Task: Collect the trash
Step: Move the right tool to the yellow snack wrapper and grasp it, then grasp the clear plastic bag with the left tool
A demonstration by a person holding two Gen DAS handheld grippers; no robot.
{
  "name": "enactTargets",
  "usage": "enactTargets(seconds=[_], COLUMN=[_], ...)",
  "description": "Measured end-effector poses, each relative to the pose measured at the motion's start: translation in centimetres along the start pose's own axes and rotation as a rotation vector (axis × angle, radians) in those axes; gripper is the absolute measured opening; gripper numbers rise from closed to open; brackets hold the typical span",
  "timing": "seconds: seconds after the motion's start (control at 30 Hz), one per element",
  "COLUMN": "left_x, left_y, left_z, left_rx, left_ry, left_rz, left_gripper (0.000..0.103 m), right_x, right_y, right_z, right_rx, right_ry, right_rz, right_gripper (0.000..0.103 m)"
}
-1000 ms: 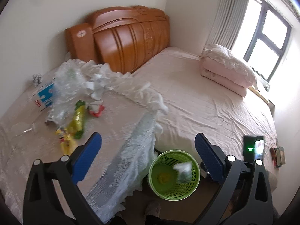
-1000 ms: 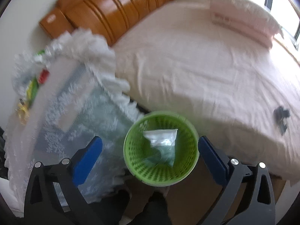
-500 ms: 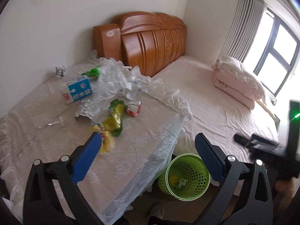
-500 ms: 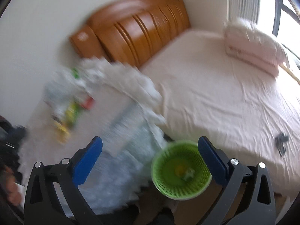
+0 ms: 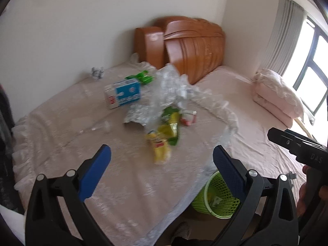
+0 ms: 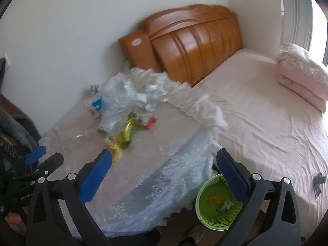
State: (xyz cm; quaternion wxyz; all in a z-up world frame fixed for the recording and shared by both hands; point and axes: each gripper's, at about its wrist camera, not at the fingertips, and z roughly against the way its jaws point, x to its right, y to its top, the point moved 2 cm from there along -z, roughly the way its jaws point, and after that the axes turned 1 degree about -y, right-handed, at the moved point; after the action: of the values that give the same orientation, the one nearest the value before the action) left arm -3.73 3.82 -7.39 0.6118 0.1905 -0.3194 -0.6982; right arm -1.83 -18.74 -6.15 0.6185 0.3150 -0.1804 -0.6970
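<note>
Trash lies on a lace-covered table (image 5: pixel 133 184): a yellow wrapper (image 5: pixel 160 147), a green-yellow packet (image 5: pixel 170 127), a red-white wrapper (image 5: pixel 188 117), crumpled clear plastic (image 5: pixel 164 90), a blue-white carton (image 5: pixel 123 94) and a green item (image 5: pixel 141 78). A green basket (image 5: pixel 215 196) stands on the floor by the table corner, with some trash inside (image 6: pixel 225 204). My left gripper (image 5: pixel 162 164) is open and empty, above the table's near part. My right gripper (image 6: pixel 164 170) is open and empty, above the table corner and the basket (image 6: pixel 217 203).
A bed (image 6: pixel 256 106) with a pink sheet, folded bedding (image 6: pixel 301 82) and a wooden headboard (image 6: pixel 190 41) lies right of the table. A small clear bottle (image 5: pixel 96 127) and a crumpled foil bit (image 5: pixel 97 72) lie on the table. A dark small object (image 6: pixel 319 182) lies on the bed.
Both grippers have risen and swung left, away from above the basket toward the table. The trash on the table now sits nearer the middle of both views.
</note>
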Motion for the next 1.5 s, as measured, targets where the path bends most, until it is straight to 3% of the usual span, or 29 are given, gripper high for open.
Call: enactTargets(seconds=[0.2, 0.4, 0.63, 0.8, 1.0, 1.13, 1.2, 1.27, 1.5], left_x=[-4.0, -8.1, -11.6, -11.9, -13.0, -14.1, -14.7, -15.1, -15.5], left_y=[-0.4, -0.5, 0.0, 0.0, -0.4, -0.6, -0.5, -0.2, 1.0], left_z=[-0.5, -2.3, -3.5, -3.7, -3.7, -3.9, -4.1, -4.4, -6.9], left_rx=[-0.015, -0.056, -0.082, -0.084, -0.099, -0.109, -0.109, -0.11, -0.125], left_ry=[0.055, 0.181, 0.179, 0.145, 0.118, 0.119, 0.124, 0.123, 0.095], left_rz=[0.064, -0.028, -0.008, -0.016, -0.012, -0.017, -0.031, -0.042, -0.147], left_gripper=[0.095, 0.095, 0.095, 0.095, 0.095, 0.095, 0.095, 0.095, 0.095], right_x=[-2.2, -4.1, -7.2, -10.8, -14.0, -14.5, -14.4, -14.3, -14.0], right_y=[0.3, -0.2, -1.8, -2.1, -2.5, -3.0, -3.1, -3.1, -3.3], right_z=[-2.0, -4.2, -8.9, -12.9, -18.2, -20.3, -20.3, -19.9, -16.9], right_rx=[-0.039, -0.093, -0.182, -0.179, -0.213, -0.267, -0.271, -0.271, -0.25], right_ry=[0.052, 0.065, 0.094, 0.112, 0.049, 0.022, 0.026, 0.04, 0.124], right_rz=[0.028, 0.052, 0.071, 0.131, 0.195, 0.193, 0.182, 0.172, 0.165], right_gripper=[0.101, 0.101, 0.101, 0.101, 0.08, 0.038, 0.029, 0.023, 0.022])
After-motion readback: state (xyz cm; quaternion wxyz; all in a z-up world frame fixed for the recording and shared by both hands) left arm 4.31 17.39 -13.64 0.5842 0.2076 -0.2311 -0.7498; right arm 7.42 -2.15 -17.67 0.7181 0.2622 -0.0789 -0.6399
